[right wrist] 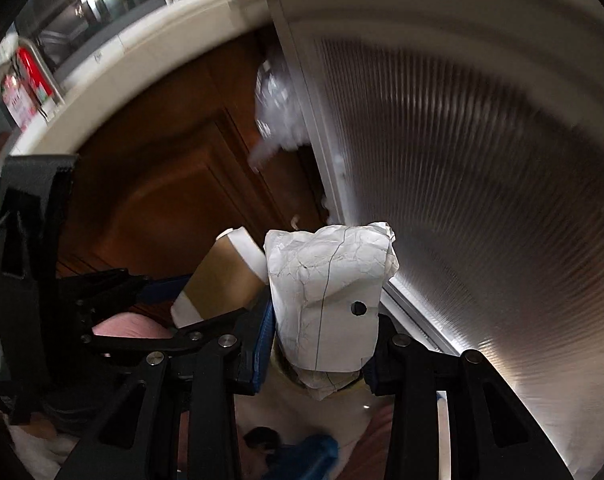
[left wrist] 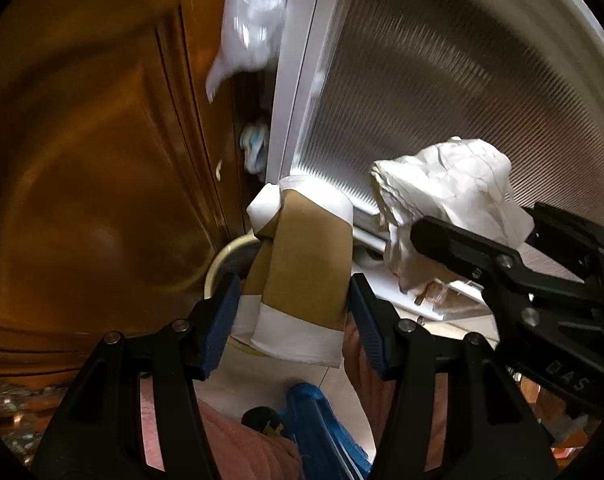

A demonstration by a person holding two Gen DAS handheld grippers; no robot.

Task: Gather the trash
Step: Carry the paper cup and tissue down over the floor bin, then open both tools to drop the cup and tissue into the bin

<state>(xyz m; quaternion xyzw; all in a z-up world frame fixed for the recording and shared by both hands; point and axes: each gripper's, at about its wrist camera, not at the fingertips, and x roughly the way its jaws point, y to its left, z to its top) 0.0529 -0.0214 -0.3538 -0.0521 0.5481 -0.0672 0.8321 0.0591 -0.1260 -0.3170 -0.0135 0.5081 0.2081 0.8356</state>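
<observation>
Room: I'm low beside a brown wooden door (left wrist: 102,184) and a ribbed glass panel (left wrist: 442,112); a pale floor (left wrist: 262,376) shows below.
Left gripper (left wrist: 290,320): half open, its blue pads pressed on a crushed paper cup (left wrist: 302,272), brown sleeve, white ends.
Right gripper (right wrist: 318,348): narrower, clamped on a crumpled white paper (right wrist: 330,292) with a small hole in it.
Trash: both pieces are off the floor and in my jaws, side by side, nearly touching.
Bin: under the cup I see a pale round rim (left wrist: 226,260); I think it is a bin mouth, but blur and the cup hide most of it.
Done: two items picked up and carried here.
Left: let both go into the bin; none dropped yet. Something pale sits in the gap by the door (left wrist: 254,152), perhaps more trash.
</observation>
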